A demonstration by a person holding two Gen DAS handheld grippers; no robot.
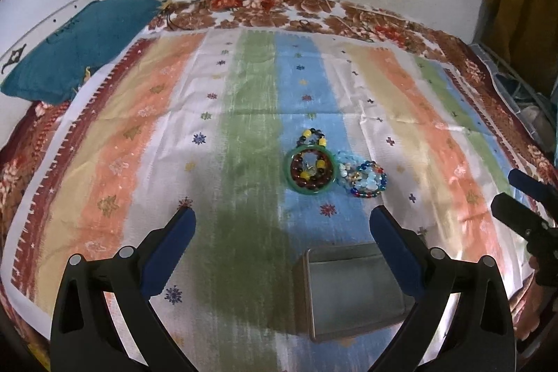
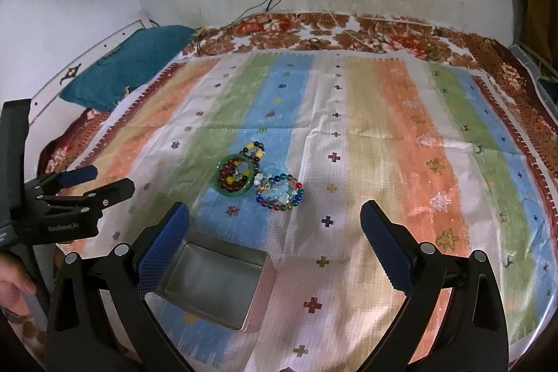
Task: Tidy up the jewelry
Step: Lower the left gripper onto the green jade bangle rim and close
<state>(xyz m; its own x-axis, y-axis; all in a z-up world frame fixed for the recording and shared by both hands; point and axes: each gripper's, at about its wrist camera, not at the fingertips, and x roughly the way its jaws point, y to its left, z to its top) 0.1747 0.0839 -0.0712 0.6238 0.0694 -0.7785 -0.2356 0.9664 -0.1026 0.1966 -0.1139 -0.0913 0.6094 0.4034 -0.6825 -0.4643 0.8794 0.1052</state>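
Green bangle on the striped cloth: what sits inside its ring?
Inside the green glass-like bangle lies a coiled dark-red bead bracelet with yellow beads, plus a small pale piece at the centre, too small to identify. Whatever lies beneath the beads is covered.

Bed point(image 1: 464, 58): striped cloth point(image 1: 244, 128), teal pillow point(image 1: 76, 47)

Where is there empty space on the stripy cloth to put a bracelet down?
Lots of bare cloth lies right of the bead bracelets, and more left of the green bangle toward the teal pillow. It is crowded only where the jewelry clusters, just beyond the metal tin.
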